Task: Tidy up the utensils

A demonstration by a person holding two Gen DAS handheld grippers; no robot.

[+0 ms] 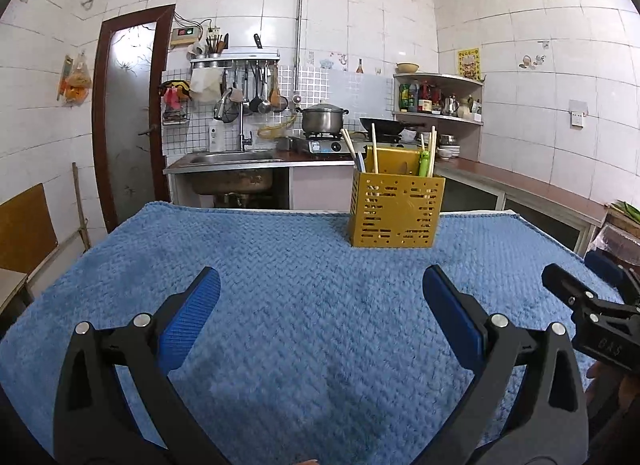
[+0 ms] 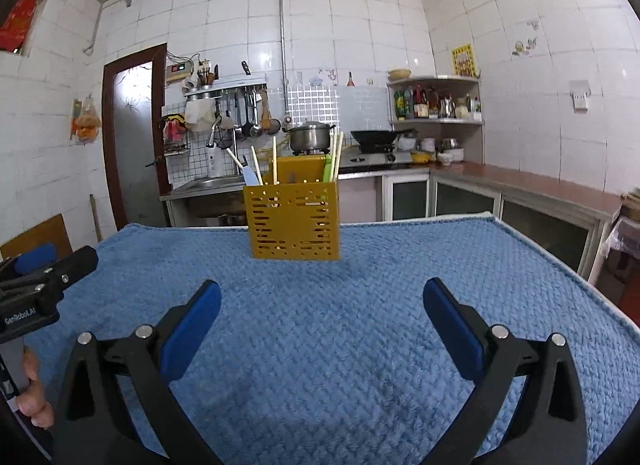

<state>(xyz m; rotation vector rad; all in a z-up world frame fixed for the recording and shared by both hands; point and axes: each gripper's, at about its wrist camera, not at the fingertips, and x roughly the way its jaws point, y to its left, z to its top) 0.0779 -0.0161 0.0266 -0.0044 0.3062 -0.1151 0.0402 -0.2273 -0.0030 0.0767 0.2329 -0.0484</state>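
Home kitchen: sink (image 1: 232, 159), stove pot (image 1: 323, 117), tiled walls (image 1: 352, 13).

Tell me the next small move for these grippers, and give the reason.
Probably hold both back above the blue cloth. The left gripper and right gripper are open and empty, the chopsticks and other utensils already stand in the yellow holder, and no loose utensil shows on the cloth.

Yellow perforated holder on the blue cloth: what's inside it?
The yellow perforated utensil holder shows wooden chopsticks, a green utensil and a pale blue-tipped tool; its walls hide their lower ends.
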